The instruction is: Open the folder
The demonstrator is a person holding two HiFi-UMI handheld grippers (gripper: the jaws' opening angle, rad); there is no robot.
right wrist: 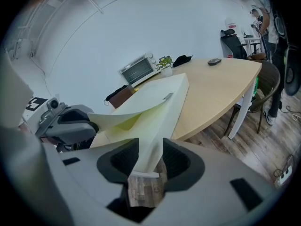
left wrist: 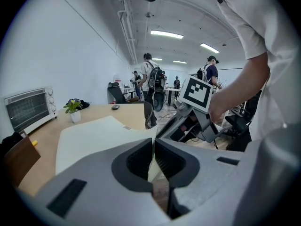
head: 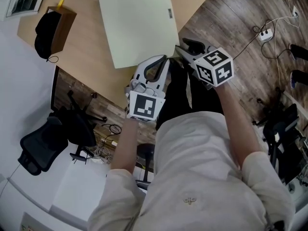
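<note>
While both grippers grip its near corner, the cream folder (head: 137, 23) lies on the wooden table (head: 82, 47) with its cover lifted a little.

Lying flat over most of its area, the folder reaches the table's near edge, and the gripped corner juts just past that edge. The left gripper (left wrist: 154, 147) has its jaws almost together on the thin top cover, which it holds raised, so that in the right gripper view a yellowish wedge shows between cover and lower leaf. The right gripper (right wrist: 150, 161) has its jaws closed narrow on the lower leaf's edge, just beside the left gripper. Toward the table's far side stand a toaster oven (right wrist: 138, 68) and a small potted plant (right wrist: 164, 62), well apart from the folder.
</note>
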